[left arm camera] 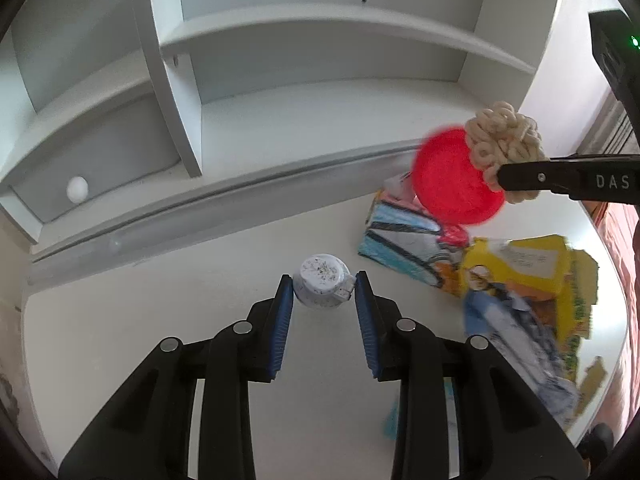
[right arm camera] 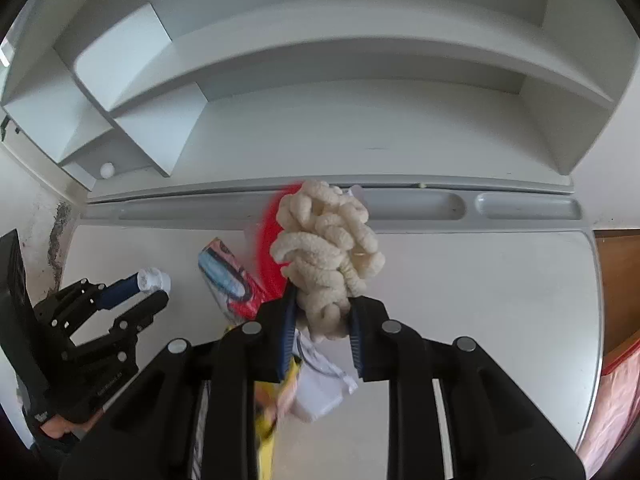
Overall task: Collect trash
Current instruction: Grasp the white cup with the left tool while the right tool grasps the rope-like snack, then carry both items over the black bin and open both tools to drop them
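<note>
Black gripper arms filled the lower half of both wrist views. On the left wrist view, the left gripper (left arm camera: 324,286) stood with its blue-padded fingers (left arm camera: 282,320) set narrowly on either side of a small white crumpled cup (left arm camera: 322,282), speckled on top, which sat on the white desk (left arm camera: 160,300) at frame centre. The left pad lay against the cup's side; the right pad touched or all but touched a tab on the cup's edge. Firm clamping could not be confirmed from either view. The right wrist view showed the same gripper at lower left with the white object between its fingertips.

The right gripper (right arm camera: 322,312) was closed on a cream, knotted clump of looped cord (right arm camera: 328,248), held clear above the desk. A red disc (left arm camera: 456,178) hung attached to the clump, blurred in both views. In the left wrist view this bundle appeared at upper right, held by one black finger marked "DAS".

Loose trash lay on the desk at the right of the left wrist view: a colourful printed packet (left arm camera: 404,240), a torn yellow carton (left arm camera: 532,268) just beside it, and a blue-and-white wrapper (left arm camera: 516,344) overlapping the carton. A small yellow scrap (left arm camera: 594,376) lay apart near the desk edge.

A white shelf unit (left arm camera: 280,92) occupied the upper frame, with a white knob (left arm camera: 77,190) at lower left.
</note>
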